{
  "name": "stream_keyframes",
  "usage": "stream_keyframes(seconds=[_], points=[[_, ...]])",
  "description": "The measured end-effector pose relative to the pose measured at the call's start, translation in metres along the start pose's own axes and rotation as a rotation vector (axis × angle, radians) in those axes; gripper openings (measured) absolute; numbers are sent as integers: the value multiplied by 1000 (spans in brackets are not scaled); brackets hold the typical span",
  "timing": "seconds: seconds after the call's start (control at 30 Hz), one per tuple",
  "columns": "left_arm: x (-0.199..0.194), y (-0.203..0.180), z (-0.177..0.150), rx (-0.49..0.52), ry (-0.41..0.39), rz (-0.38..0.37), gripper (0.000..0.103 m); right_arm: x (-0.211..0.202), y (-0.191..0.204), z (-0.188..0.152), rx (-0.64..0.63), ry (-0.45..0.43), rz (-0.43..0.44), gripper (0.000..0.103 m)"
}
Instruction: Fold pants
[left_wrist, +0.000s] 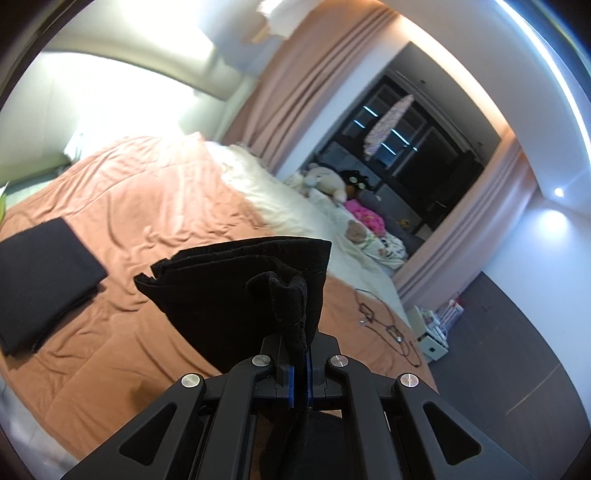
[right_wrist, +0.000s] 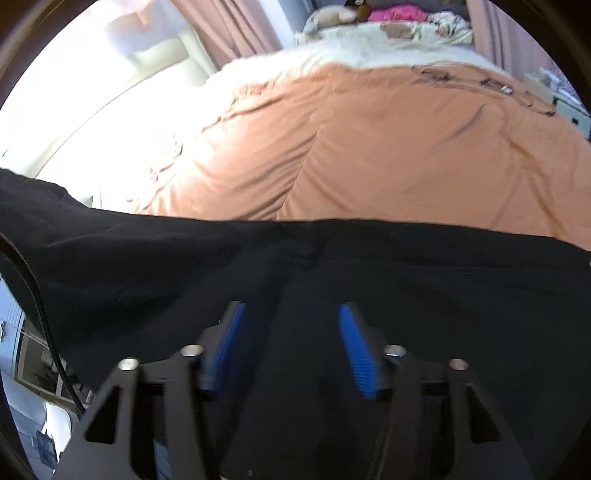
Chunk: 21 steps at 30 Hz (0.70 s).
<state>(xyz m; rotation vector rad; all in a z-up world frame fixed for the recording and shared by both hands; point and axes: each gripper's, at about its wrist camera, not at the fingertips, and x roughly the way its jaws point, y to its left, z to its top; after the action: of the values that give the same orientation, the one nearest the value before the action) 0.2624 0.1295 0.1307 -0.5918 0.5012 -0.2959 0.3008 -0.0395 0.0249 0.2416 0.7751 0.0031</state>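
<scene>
The black pants (left_wrist: 229, 288) hang bunched above the orange bedcover (left_wrist: 147, 192). My left gripper (left_wrist: 300, 354) is shut on a gathered fold of them, and the cloth rises out from between the blue pads. In the right wrist view the same pants (right_wrist: 332, 258) spread as a wide black sheet across the lower half of the picture. My right gripper (right_wrist: 291, 314) is over that cloth with its blue pads (right_wrist: 354, 347) standing well apart, open and pressing on nothing. The cloth under the fingers looks loose.
A second black garment (left_wrist: 44, 280) lies folded flat at the left of the bed. Stuffed toys (left_wrist: 325, 181), a pink bundle (left_wrist: 364, 216) and a white blanket (left_wrist: 266, 192) sit near the head. Cables (left_wrist: 384, 321) trail along the right edge, above a white box (left_wrist: 432, 343) on the floor.
</scene>
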Motion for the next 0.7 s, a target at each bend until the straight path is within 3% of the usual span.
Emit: stream_keyframes(seconds=[0.23,0.7], points=[[10,-50,4,62,10,-21,4,-58,-22,-21,3,-45,-15,69],[40,-138,-5,162,57,-56,4,-148,-75,-64,81,-144,-28,78]])
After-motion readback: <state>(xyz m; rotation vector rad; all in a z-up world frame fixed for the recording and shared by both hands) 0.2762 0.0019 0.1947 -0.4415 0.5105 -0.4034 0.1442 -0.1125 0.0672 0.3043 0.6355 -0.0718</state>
